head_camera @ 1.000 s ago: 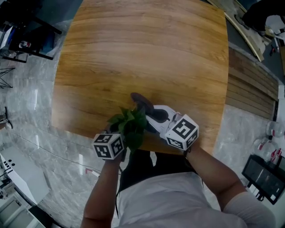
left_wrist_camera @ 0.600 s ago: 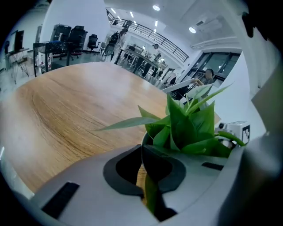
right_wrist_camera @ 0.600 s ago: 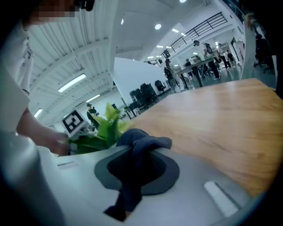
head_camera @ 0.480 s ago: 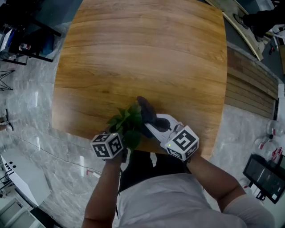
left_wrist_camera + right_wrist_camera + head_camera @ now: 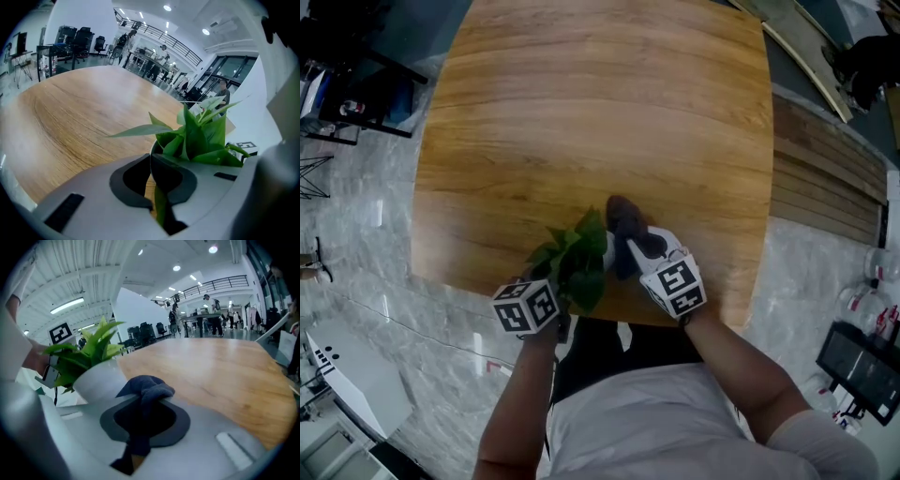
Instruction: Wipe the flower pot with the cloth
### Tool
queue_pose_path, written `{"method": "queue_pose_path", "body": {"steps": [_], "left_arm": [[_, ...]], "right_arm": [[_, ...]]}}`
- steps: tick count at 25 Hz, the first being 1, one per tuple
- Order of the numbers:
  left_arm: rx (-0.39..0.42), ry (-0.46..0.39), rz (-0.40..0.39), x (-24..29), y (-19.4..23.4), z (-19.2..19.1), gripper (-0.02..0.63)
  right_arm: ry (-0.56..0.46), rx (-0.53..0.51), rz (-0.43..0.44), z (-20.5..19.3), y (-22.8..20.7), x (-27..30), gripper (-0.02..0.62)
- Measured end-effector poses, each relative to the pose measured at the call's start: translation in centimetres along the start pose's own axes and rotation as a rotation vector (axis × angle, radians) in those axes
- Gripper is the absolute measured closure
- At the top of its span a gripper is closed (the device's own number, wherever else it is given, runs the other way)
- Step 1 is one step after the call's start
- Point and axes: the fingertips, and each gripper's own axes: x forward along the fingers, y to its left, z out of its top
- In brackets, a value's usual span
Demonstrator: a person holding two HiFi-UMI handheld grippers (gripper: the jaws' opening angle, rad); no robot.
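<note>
A small white flower pot (image 5: 101,380) with a leafy green plant (image 5: 578,258) stands near the table's front edge. My left gripper (image 5: 555,281) is shut on the flower pot's rim (image 5: 153,152), with leaves (image 5: 199,136) rising just past the jaws. My right gripper (image 5: 623,246) is shut on a dark blue-grey cloth (image 5: 623,216), which bunches out of the jaws (image 5: 145,387) and lies against the right side of the flower pot. In the head view the leaves hide most of the pot.
The round wooden table (image 5: 591,122) stretches away beyond the pot. Marble floor (image 5: 366,272) lies to the left, wooden slats (image 5: 825,178) to the right. Desks, chairs and people show far off in both gripper views.
My right gripper has swung the cloth round the pot, from its left-front side toward the back right. The left gripper and pot have stayed nearly still.
</note>
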Motion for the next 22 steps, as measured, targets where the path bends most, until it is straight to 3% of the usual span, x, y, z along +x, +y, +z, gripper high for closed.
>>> {"method": "queue_pose_path", "body": {"steps": [7,14,16,22], "left_arm": [[0.040,0.018,0.008,0.1,-1.9,0.6,0.591],[0.077,0.013,0.015,0.4,-4.0,0.8,0.584],[0.084,0.013,0.014,0.2,-4.4,0.8,0.547],[0.107,-0.030,0.016,-2.2,-5.9,2.0,0.526]], "right_arm": [[-0.148,-0.056,-0.020,6.0,0.0,-6.1,0.563],[-0.168,-0.066,-0.070,7.2,-1.9,-10.8,0.561],[-0.182,-0.064,-0.084,7.5,-2.2,-12.1,0.563],[-0.217,-0.063,-0.071,9.0,-1.8,-15.2,0.561]]}}
